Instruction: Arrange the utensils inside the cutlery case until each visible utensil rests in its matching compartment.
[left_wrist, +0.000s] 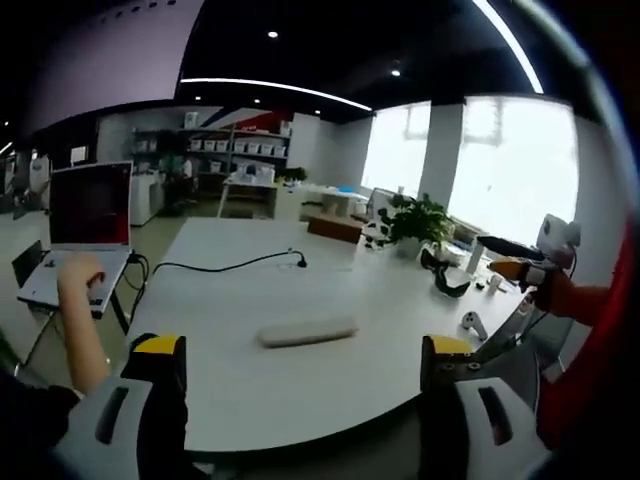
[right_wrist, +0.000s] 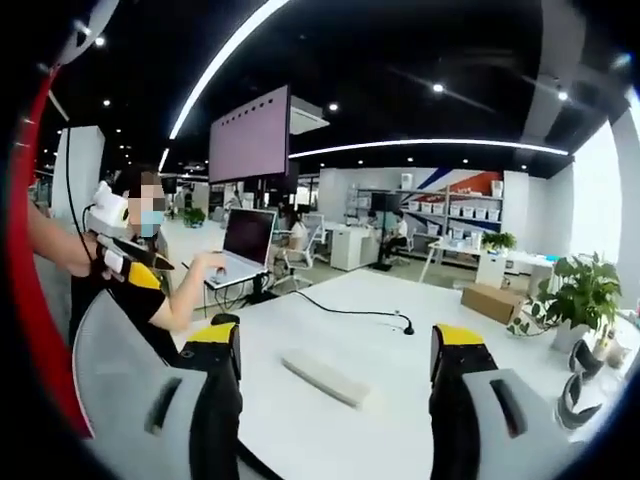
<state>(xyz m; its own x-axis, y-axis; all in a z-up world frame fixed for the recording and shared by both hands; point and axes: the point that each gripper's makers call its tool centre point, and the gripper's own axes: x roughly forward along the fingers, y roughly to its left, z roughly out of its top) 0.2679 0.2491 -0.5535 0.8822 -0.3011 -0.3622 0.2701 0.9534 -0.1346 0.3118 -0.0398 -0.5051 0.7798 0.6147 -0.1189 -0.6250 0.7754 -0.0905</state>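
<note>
Ahead of both grippers, a closed white cutlery case (left_wrist: 307, 331) lies flat on the white table (left_wrist: 300, 280), a long slim box with nothing touching it. Seen from the left gripper view, the left gripper (left_wrist: 305, 350) has its yellow-tipped jaws spread wide and empty, and the case sits between them but farther out on the tabletop, well apart from the tips. From the right gripper view, the right gripper (right_wrist: 337, 345) is likewise spread and holds nothing, with the case (right_wrist: 325, 378) lying just beyond and between its jaws, angled across the surface. A black cable (left_wrist: 230, 265) trails over the table behind the case, a potted plant (left_wrist: 415, 220) stands at the far edge, and a person's hand (left_wrist: 80, 272) rests on a laptop (left_wrist: 85, 230) beside the table.
</note>
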